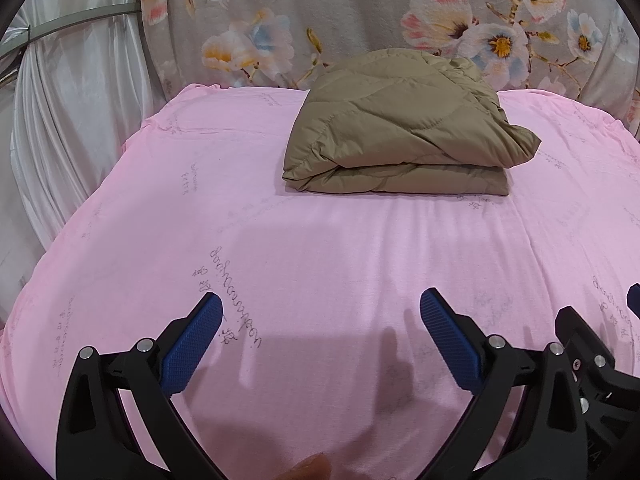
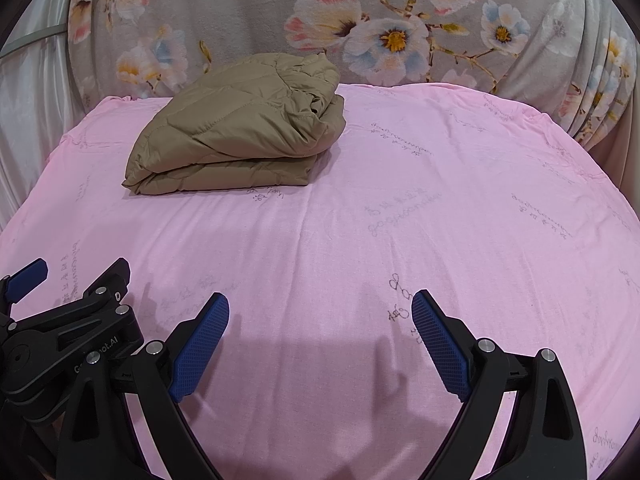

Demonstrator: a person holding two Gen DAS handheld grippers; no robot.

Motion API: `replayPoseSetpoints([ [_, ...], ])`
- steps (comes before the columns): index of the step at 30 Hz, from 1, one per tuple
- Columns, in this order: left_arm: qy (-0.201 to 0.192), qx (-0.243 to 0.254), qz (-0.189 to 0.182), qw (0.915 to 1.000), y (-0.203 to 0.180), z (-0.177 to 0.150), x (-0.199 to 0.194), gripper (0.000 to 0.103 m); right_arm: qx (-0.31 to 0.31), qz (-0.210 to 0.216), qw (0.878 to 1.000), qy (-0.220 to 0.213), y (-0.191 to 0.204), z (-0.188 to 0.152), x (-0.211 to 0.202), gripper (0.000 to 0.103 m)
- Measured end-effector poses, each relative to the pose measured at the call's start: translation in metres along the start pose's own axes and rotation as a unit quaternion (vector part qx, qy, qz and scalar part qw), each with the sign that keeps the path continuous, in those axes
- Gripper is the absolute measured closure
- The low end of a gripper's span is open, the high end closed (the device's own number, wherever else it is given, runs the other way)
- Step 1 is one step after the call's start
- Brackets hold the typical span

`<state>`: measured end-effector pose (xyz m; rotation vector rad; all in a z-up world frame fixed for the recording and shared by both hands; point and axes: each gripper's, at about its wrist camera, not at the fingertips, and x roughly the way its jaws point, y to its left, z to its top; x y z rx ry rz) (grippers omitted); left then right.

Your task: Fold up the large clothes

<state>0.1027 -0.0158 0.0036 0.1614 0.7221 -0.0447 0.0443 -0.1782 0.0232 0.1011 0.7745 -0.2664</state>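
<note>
From the left wrist camera, the left gripper (image 1: 320,312) hangs low over the near part of a pink bedsheet (image 1: 280,240), its blue-padded fingers (image 1: 192,348) spread wide with nothing between them. A folded khaki quilted jacket (image 1: 404,124) lies on the far half of the sheet, a little right of centre, well apart from the gripper. Its long axis runs left to right across the view; the rounded fold faces the camera, and the looser bunched end points right and away, toward a floral fabric backdrop (image 1: 360,8) that rises just behind it. Open pink sheet lies all around the front and left of the jacket; the sheet's left edge drops off beside a white satin curtain (image 1: 60,140). Part of the right gripper (image 1: 592,360) shows at the lower right, just beside the left one.

From the right wrist camera, the right gripper (image 2: 320,312) also stands wide open and empty above the near sheet (image 2: 400,220). Here the jacket (image 2: 240,128) sits far and to the left, its long axis again crosswise, its crumpled end toward the backdrop (image 2: 260,12). The whole right half of the sheet is bare up to its curved far edge. The left gripper (image 2: 72,320) shows at the lower left.
</note>
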Motion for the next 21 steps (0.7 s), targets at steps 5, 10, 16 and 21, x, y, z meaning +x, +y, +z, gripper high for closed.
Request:
replayPoseSetpoints([
  [5, 0.0, 0.0, -0.001, 1.0, 0.0002, -0.0001, 0.0001, 0.007, 0.0, 0.0, 1.0, 0.0, 0.0003, -0.0001, -0.0001, 0.013],
  [10, -0.001, 0.0, 0.0, 1.0, -0.0006, -0.0007, -0.0004, 0.007, 0.0, 0.0, 1.0, 0.0, 0.0003, 0.0, 0.0, 0.013],
  [16, -0.003, 0.001, 0.003, 1.0, -0.0027, -0.0008, -0.003, 0.009, 0.0, 0.0, 1.0, 0.0, -0.0002, 0.0, 0.0001, 0.013],
  [21, -0.003, 0.001, 0.002, 1.0, -0.0016, 0.0015, -0.0012, 0.009, -0.001, 0.0, 1.0, 0.0, -0.0004, 0.0, 0.0002, 0.013],
])
